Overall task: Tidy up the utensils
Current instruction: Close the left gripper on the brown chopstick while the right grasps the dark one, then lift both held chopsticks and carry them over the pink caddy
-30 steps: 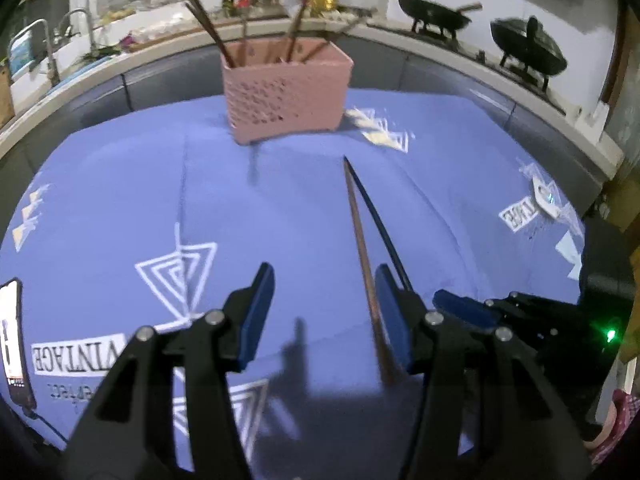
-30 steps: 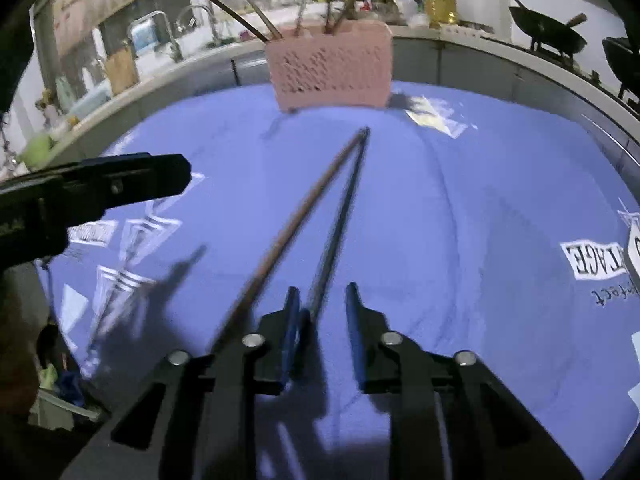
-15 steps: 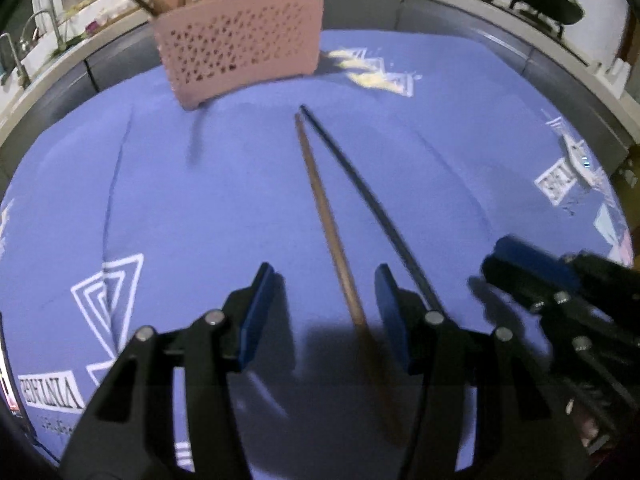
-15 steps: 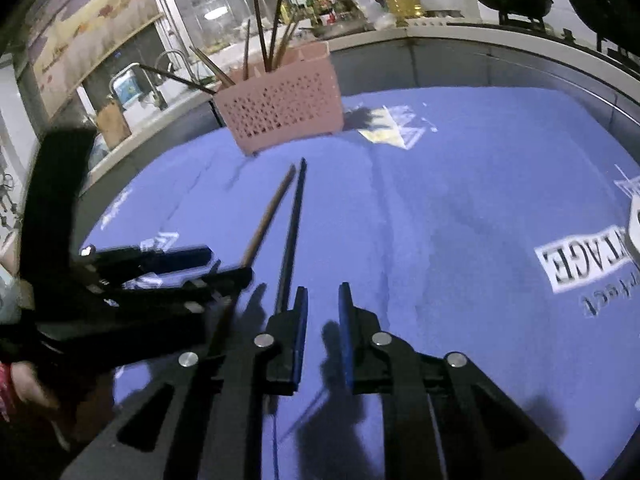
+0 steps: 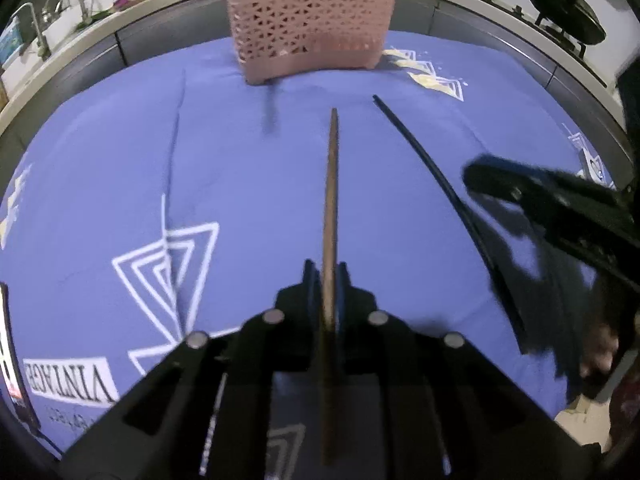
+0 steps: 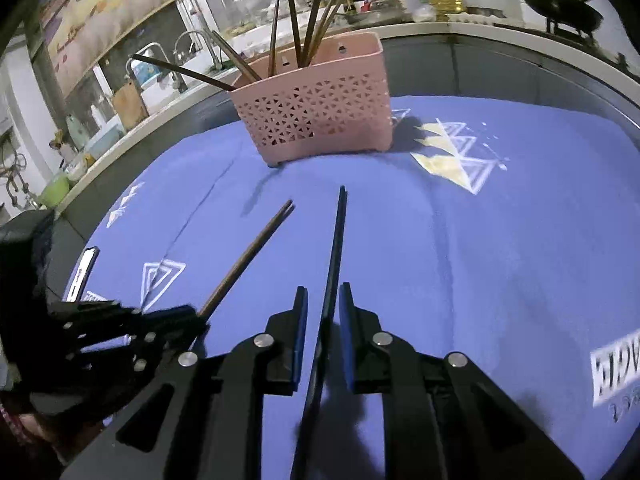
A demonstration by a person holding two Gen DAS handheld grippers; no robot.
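Each hand tool has one stick, so that both can go into the pink basket [image 6: 316, 112] in one trip. The left gripper [image 5: 325, 280] is closing its jaws on the brown chopstick [image 5: 331, 184], and the stick already sits tight between the two pads, pointing at the basket. The right gripper [image 6: 323, 304] holds the black chopstick [image 6: 336, 240] between its pads, clamped on it near the thick end, so the thin tip leads the way. Both sticks are up off the blue cloth [image 6: 500, 260], a little apart, well short of the basket. The right view shows more sticks standing in the basket, some leaning far out. The left view cuts those off at the top, but it shows the dark pans [image 5: 564, 12] on the counter behind.
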